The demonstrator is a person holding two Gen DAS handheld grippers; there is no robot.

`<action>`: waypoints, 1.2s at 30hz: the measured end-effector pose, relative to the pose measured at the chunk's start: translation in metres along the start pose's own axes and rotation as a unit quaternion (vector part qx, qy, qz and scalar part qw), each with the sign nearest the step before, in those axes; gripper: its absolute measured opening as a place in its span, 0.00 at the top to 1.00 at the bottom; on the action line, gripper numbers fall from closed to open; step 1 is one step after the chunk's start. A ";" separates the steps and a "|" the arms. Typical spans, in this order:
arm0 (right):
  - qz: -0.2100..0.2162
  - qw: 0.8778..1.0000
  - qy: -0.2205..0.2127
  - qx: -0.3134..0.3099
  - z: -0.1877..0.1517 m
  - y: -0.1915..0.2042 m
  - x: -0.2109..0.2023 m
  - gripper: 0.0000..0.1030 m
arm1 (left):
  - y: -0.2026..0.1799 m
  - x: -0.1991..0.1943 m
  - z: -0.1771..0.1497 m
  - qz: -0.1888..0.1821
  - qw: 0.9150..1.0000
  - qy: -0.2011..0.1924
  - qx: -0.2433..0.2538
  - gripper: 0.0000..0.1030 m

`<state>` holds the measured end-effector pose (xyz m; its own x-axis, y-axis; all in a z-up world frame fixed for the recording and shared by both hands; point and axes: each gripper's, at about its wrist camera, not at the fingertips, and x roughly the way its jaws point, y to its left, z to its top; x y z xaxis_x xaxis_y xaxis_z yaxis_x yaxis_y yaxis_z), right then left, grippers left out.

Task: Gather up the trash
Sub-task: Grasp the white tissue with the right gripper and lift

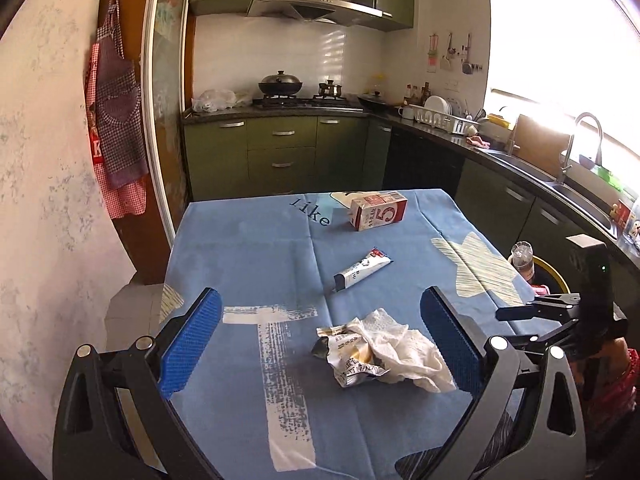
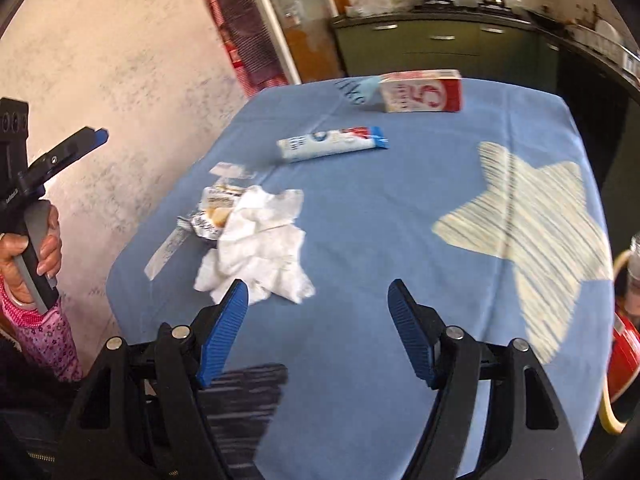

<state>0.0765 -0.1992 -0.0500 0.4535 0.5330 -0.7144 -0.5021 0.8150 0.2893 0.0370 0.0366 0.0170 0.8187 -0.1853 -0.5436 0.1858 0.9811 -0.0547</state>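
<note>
The table (image 1: 248,240), under a blue cloth printed with a pale star, carries all the loose rubbish, and just off its right edge sits a bin with a yellow rim (image 1: 554,270) holding a plastic bottle (image 1: 522,256); I judge that bin to be where the trash is meant to go, which would explain why the work gathers on that side.

The milk carton (image 1: 378,210) lies on its side near the far edge, right of the middle, well apart from everything else. The squeezed tube (image 1: 362,269) lies flat about mid-table, between the carton and the near pile.

Towards the near edge, a crumpled white tissue (image 1: 404,346) lies against and partly over a crinkled snack wrapper (image 1: 346,356), the two touching as one heap.

The left gripper (image 1: 320,344) hangs above the cloth with its blue pads wide apart, and the heap sits between them, nearer the right pad; it holds nothing. That spread suits taking tissue and wrapper together, I think.

The right gripper (image 2: 316,328) is likewise spread and empty at the near edge, its left pad just beside the tissue in the blurred right wrist view, so contact is unclear. The task looks early, with three items uncollected.
</note>
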 end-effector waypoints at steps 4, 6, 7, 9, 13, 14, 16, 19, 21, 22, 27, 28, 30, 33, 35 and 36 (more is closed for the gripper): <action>0.023 0.999 0.027 -0.023 0.010 0.029 0.034 0.33 | 0.006 0.007 -0.010 -0.002 1.000 0.008 -0.017 0.05; 0.020 0.999 0.038 -0.028 0.013 0.036 0.048 0.33 | 0.010 0.011 -0.014 -0.002 1.000 0.013 -0.024 0.05; 0.018 0.998 0.042 -0.030 0.014 0.038 0.053 0.33 | 0.011 0.013 -0.016 -0.001 1.000 0.016 -0.027 0.05; 0.006 0.998 0.053 -0.034 0.014 0.039 0.063 0.33 | 0.015 0.015 -0.020 -0.001 0.999 0.019 -0.032 0.05; -0.019 0.996 0.061 -0.059 0.011 0.044 0.072 0.58 | 0.018 0.018 -0.022 -0.003 0.999 0.022 -0.037 0.05; -0.021 0.996 0.063 -0.064 0.011 0.044 0.073 0.67 | 0.019 0.018 -0.023 -0.003 0.999 0.022 -0.039 0.05; -0.023 0.995 0.064 -0.069 0.010 0.044 0.071 0.82 | 0.020 0.020 -0.023 -0.005 0.999 0.022 -0.042 0.05; -0.027 0.995 0.058 -0.074 0.011 0.047 0.067 0.87 | 0.018 0.022 -0.023 -0.006 0.999 0.026 -0.042 0.05; -0.027 0.996 0.045 -0.071 0.014 0.048 0.059 0.87 | 0.018 0.021 -0.023 -0.005 0.999 0.025 -0.041 0.05; -0.026 0.997 0.036 -0.069 0.018 0.048 0.053 0.87 | 0.017 0.020 -0.023 -0.005 0.999 0.024 -0.041 0.05; -0.029 0.997 -0.009 -0.064 0.031 0.050 0.020 0.87 | 0.018 0.019 -0.023 -0.004 0.999 0.023 -0.042 0.05; -0.028 0.997 -0.016 -0.063 0.033 0.050 0.015 0.87 | 0.017 0.019 -0.023 -0.005 0.999 0.023 -0.042 0.05; -0.029 0.997 -0.030 -0.062 0.036 0.049 0.001 0.87 | 0.016 0.019 -0.023 -0.007 0.999 0.024 -0.042 0.05; -0.040 0.997 -0.049 -0.049 0.035 0.040 -0.019 0.87 | 0.013 0.020 -0.024 -0.014 0.999 0.026 -0.040 0.05; -0.058 0.996 -0.065 -0.032 0.032 0.028 -0.036 0.87 | 0.009 0.022 -0.024 -0.020 0.999 0.029 -0.035 0.05; -0.070 0.995 -0.072 -0.020 0.028 0.018 -0.045 0.87 | 0.006 0.023 -0.024 -0.022 0.999 0.031 -0.032 0.05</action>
<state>0.0675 -0.2020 0.0057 0.6202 0.4453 -0.6458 -0.4553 0.8747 0.1658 0.0438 0.0399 -0.0154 0.7748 -0.2268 -0.5901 0.1838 0.9739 -0.1330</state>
